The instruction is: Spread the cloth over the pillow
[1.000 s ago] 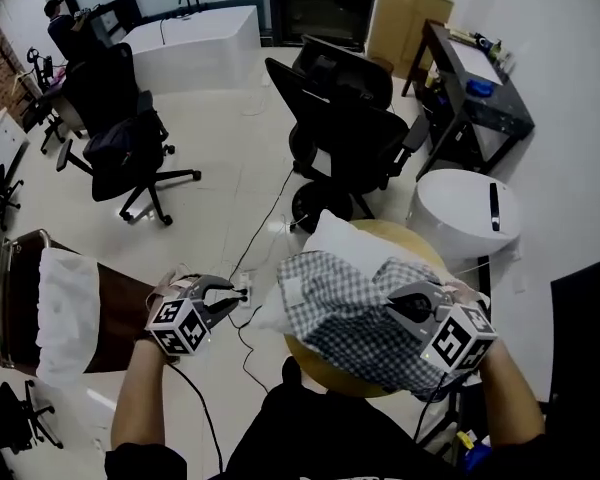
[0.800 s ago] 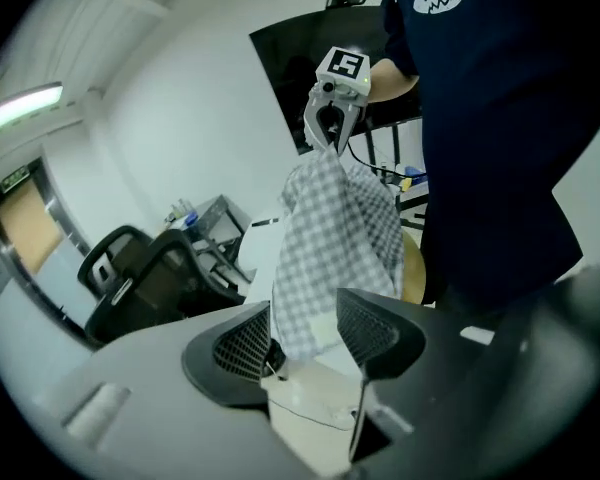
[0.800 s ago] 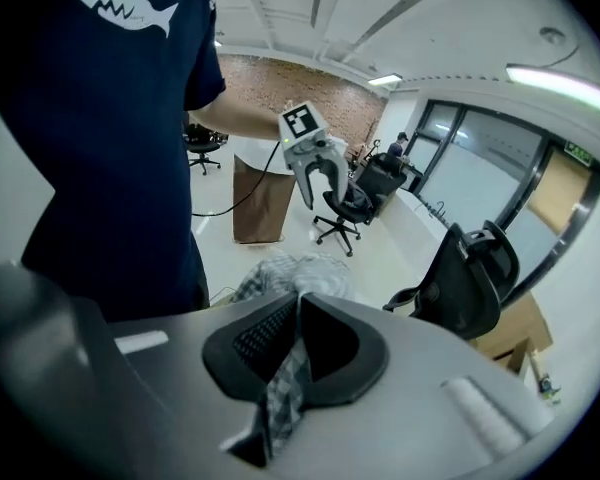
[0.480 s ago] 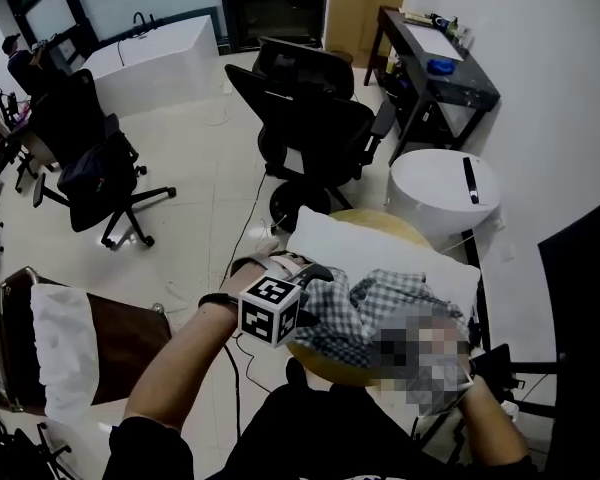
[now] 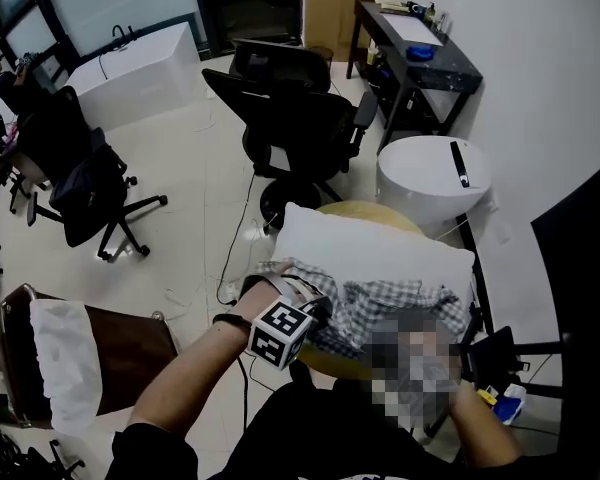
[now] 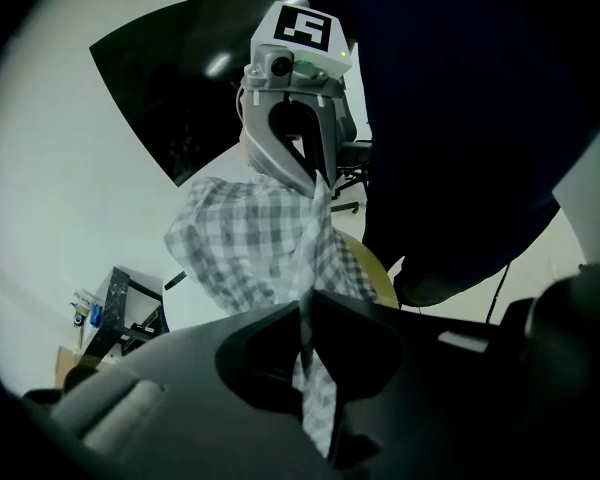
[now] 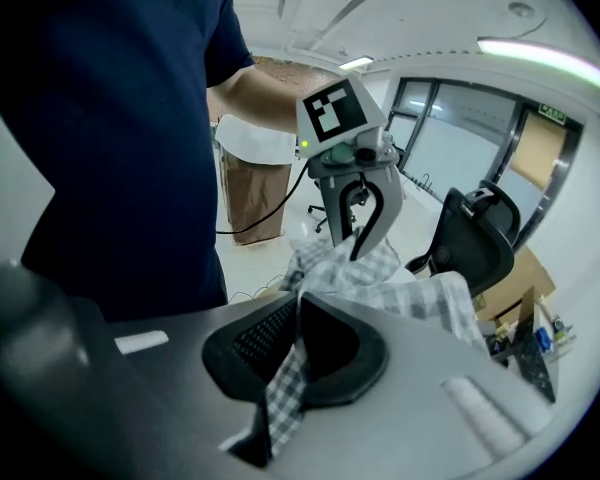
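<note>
**Cloth gathered at the pillow's near edge, pinched at both ends**

The round wooden table (image 5: pixel 368 209) carries a white pillow (image 5: pixel 375 250) whose long axis runs left to right, across the person's front. The bare pillow lies beyond both tongs, on the table's far side. The checked cloth (image 5: pixel 385 303), grey and white, sits bunched in folds along the pillow's near long edge and covers only that strip. I judge the coming move to be a pull away from the body. The left gripper (image 6: pixel 305 336) is clamped on a thin fold at the near-left corner. The right gripper (image 7: pixel 298 340) is likewise closed on cloth towards the near-right end, where a blurred patch hides it in the head view.
</note>
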`<action>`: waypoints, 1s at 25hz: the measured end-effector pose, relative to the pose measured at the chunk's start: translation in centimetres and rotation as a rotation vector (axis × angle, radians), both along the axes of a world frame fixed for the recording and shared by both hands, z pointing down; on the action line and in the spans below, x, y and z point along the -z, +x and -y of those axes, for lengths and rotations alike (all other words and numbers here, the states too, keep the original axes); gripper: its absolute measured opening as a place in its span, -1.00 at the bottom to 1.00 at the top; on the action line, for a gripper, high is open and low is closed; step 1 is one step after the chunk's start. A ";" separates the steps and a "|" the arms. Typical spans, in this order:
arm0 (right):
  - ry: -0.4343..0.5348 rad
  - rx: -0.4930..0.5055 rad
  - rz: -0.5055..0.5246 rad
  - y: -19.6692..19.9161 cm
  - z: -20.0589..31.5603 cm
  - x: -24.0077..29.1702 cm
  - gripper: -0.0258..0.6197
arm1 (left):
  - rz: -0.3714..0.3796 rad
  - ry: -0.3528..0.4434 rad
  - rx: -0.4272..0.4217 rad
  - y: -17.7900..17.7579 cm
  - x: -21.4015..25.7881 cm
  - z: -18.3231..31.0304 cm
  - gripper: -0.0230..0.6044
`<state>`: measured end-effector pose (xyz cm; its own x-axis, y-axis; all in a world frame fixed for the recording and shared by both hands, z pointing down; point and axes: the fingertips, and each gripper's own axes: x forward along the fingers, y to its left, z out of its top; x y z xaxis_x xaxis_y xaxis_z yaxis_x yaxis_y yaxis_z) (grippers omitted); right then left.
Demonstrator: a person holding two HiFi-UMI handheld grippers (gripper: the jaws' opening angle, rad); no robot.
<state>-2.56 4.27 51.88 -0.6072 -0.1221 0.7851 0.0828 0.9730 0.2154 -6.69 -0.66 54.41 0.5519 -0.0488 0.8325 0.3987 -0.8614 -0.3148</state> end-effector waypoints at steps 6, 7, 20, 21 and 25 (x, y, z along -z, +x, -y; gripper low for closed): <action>-0.087 -0.050 0.021 0.2 -1.1 -2.1 -0.89 | 0.008 -0.043 0.061 -1.9 -1.8 -3.8 -0.93; -0.102 -0.067 0.028 0.2 -1.3 -2.4 -0.89 | 0.004 -0.057 0.084 -2.4 -2.3 -4.6 -0.93; -0.141 -0.130 0.001 -0.6 -1.6 -5.8 -0.88 | -0.043 -0.280 0.288 -5.9 -2.6 -7.1 -0.54; -0.140 -0.132 0.000 -0.6 -1.6 -5.8 -0.88 | -0.065 -0.273 0.307 -6.0 -1.3 -6.5 -0.54; -0.133 -0.140 0.002 -0.3 -1.7 -5.6 -0.88 | -0.146 -0.131 0.421 -5.9 3.7 -1.2 -0.55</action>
<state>-2.81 5.93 57.50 -0.5930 -0.1004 0.7989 -0.0555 0.9949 0.0838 -12.61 0.51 50.74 0.6184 -0.1937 0.7616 -0.0350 -0.9750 -0.2196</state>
